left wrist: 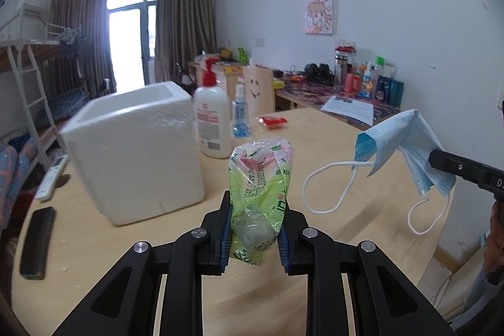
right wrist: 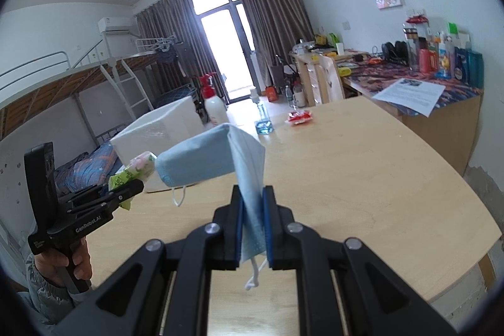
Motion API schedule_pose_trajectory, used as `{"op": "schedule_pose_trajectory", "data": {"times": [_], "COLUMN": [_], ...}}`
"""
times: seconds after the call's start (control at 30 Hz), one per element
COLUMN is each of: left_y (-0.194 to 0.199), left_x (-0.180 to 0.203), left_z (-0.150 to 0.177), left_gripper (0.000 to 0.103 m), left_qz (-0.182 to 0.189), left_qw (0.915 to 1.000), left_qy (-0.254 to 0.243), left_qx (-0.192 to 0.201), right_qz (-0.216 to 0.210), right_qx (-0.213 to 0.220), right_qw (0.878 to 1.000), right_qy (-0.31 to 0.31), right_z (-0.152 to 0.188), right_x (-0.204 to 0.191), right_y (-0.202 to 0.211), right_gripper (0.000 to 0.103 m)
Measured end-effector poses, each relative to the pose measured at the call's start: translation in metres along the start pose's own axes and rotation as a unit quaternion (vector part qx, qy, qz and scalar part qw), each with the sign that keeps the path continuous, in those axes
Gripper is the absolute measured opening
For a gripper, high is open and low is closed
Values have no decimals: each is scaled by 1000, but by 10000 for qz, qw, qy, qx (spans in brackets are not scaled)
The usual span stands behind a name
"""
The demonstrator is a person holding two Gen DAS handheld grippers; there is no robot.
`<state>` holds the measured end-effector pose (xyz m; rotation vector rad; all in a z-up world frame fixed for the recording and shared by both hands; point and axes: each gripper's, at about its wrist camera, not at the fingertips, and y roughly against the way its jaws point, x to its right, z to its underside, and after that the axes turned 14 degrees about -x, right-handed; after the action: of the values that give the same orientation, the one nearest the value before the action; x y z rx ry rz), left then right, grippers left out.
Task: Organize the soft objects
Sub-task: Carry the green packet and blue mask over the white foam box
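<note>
**Both grippers hold soft items above the table**

Left wrist view: the left gripper (left wrist: 254,229) pinches a green floral tissue pack (left wrist: 260,197) between its blue-padded fingers (left wrist: 226,236), the pack standing upright and lifted clear of the wooden table (left wrist: 330,153). Just beyond it to the left sits a white foam box (left wrist: 135,153), open at the top. Behind the pack stand a white lotion bottle (left wrist: 212,118) with a red pump and a small blue spray bottle (left wrist: 240,115), with a red packet (left wrist: 271,121) further back. At the right, the right gripper (left wrist: 453,169) clamps a blue face mask (left wrist: 406,144), its white ear loops dangling. A remote (left wrist: 52,177) and a black case (left wrist: 37,241) lie at the table's left edge.

Right wrist view: the right gripper (right wrist: 253,229) has its fingers (right wrist: 237,229) pressed onto the folded face mask (right wrist: 214,159), which hangs over the table (right wrist: 378,178). At the left, the left gripper (right wrist: 129,188) grips the tissue pack (right wrist: 135,169), in front of the foam box (right wrist: 157,131).
</note>
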<state>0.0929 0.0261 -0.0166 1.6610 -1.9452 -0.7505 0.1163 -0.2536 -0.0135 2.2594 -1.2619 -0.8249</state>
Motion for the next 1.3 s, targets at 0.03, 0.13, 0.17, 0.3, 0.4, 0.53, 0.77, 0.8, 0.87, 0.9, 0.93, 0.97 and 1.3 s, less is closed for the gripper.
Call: {"op": "schedule_pose_trajectory", "data": {"times": [0.03, 0.13, 0.17, 0.3, 0.4, 0.53, 0.77, 0.8, 0.87, 0.9, 0.93, 0.97, 1.3], "left_y": [4, 18, 22, 38, 49, 59, 75, 78, 81, 84, 85, 86, 88], "left_x": [-2, -13, -17, -27, -38, -52, -70, -74, -79, -81, -84, -85, -108], "left_z": [1, 6, 8, 14, 19, 27, 39, 41, 43, 44, 45, 44, 45], "left_gripper": [26, 26, 26, 26, 26, 26, 26, 25, 26, 26, 26, 26, 26], "left_qz": [-46, -185, -227, -376, -481, -615, -969, -1036, -1133, -1186, -1230, -1258, -1498], "left_qw": [10000, 9995, 9993, 9981, 9967, 9946, 9892, 9881, 9866, 9856, 9848, 9843, 9790], "left_qy": [29, 139, 166, 286, 423, 650, 902, 930, 964, 994, 1012, 1025, 1210], "left_qx": [41, 191, 233, 389, 493, 516, 635, 651, 671, 682, 686, 691, 671], "right_qz": [-16, -60, -80, -187, -276, -355, -507, -531, -575, -599, -622, -639, -747], "right_qx": [24, 75, 91, 132, 159, 173, 122, 114, 110, 105, 96, 88, -18], "right_qw": [10000, 9998, 9997, 9987, 9974, 9954, 9908, 9902, 9887, 9878, 9870, 9863, 9825], "right_qy": [35, 146, 195, 450, 641, 874, 1247, 1289, 1383, 1435, 1477, 1516, 1706], "right_z": [-1, -2, -3, -5, -7, -10, -10, -11, -12, -13, -14, -15, -23], "right_x": [-5, -17, -21, -43, -59, -76, -107, -111, -120, -124, -129, -132, -157], "right_y": [2, 4, 4, 4, 3, -1, -10, -11, -14, -15, -17, -18, -37], "right_gripper": [15, 15, 15, 15, 15, 15, 15, 15, 15, 15, 15, 15, 15]}}
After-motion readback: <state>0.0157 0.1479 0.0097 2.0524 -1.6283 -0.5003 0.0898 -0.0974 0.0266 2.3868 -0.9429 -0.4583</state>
